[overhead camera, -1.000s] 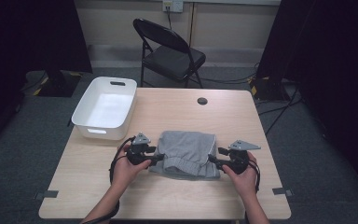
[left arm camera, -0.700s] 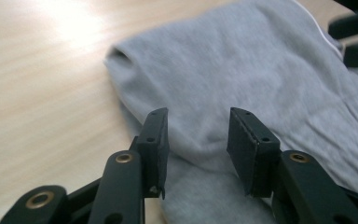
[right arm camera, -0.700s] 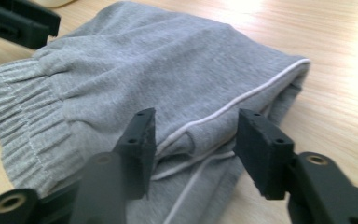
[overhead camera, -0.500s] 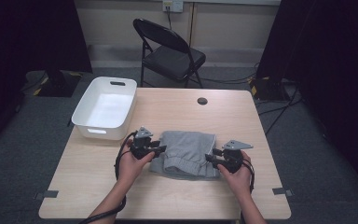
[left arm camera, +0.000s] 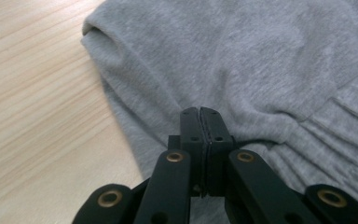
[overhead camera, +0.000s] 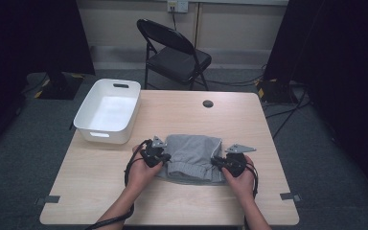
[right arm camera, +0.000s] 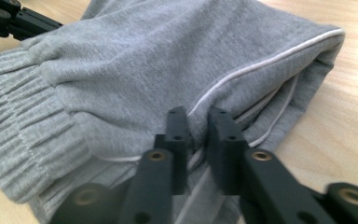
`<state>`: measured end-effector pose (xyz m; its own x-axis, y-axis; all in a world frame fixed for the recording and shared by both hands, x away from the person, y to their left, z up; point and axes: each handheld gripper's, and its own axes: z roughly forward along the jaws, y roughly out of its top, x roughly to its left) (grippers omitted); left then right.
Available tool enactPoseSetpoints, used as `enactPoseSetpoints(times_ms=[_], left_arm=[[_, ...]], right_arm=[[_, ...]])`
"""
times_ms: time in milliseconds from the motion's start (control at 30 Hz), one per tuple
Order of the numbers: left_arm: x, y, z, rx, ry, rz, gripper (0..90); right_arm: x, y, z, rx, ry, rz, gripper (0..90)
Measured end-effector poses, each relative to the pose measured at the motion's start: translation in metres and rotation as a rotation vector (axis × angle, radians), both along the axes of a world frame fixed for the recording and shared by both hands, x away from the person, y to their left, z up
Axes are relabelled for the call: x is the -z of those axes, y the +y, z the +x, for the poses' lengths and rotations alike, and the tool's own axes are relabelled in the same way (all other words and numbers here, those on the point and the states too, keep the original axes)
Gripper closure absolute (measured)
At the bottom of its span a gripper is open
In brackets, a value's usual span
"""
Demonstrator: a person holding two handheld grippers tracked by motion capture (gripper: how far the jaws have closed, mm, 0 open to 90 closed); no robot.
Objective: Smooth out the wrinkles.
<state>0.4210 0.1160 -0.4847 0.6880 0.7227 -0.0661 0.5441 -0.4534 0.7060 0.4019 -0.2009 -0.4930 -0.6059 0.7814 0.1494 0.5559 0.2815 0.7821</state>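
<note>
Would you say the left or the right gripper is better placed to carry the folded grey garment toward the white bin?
Left, probably: the left gripper grips the grey garment on the side nearer the white bin. The right gripper pinches the far edge.

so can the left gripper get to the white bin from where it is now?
Probably not right away: the left gripper has just closed on the grey garment. The bin sits just beyond it with bare table between, so only the grip holds it back.
</note>
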Motion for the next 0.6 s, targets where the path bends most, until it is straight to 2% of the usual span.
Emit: enactPoseSetpoints(times_ms=[133,233,300,367,467,500,567,600], left_arm=[[-0.001,0.009,-0.003,-0.013,0.012,-0.03,90.0],[-0.001,0.013,-0.005,-0.015,0.016,-0.037,90.0],[-0.001,0.015,-0.008,-0.015,-0.004,-0.049,88.8],[-0.002,0.019,-0.01,-0.034,-0.01,-0.061,86.6],[-0.003,0.023,-0.014,-0.013,-0.012,-0.062,88.7],[-0.004,0.023,-0.014,-0.001,0.001,-0.066,89.8],[-0.003,0.023,-0.015,0.005,-0.006,-0.051,90.0],[-0.003,0.023,-0.015,0.01,0.006,-0.06,90.0]], right_arm=[[-0.001,-0.008,-0.001,0.015,0.021,0.035,86.4],[-0.002,-0.012,-0.001,0.024,0.033,0.017,88.1],[0.0,-0.018,-0.003,0.023,0.039,0.03,88.0],[-0.002,-0.017,-0.004,0.019,0.035,0.015,88.1],[-0.002,-0.016,-0.004,0.025,0.033,0.002,88.0],[-0.001,-0.016,-0.004,0.026,0.035,-0.003,88.0],[0.0,-0.017,-0.005,0.029,0.037,-0.007,88.0],[0.0,-0.018,-0.005,0.031,0.041,-0.006,88.0]])
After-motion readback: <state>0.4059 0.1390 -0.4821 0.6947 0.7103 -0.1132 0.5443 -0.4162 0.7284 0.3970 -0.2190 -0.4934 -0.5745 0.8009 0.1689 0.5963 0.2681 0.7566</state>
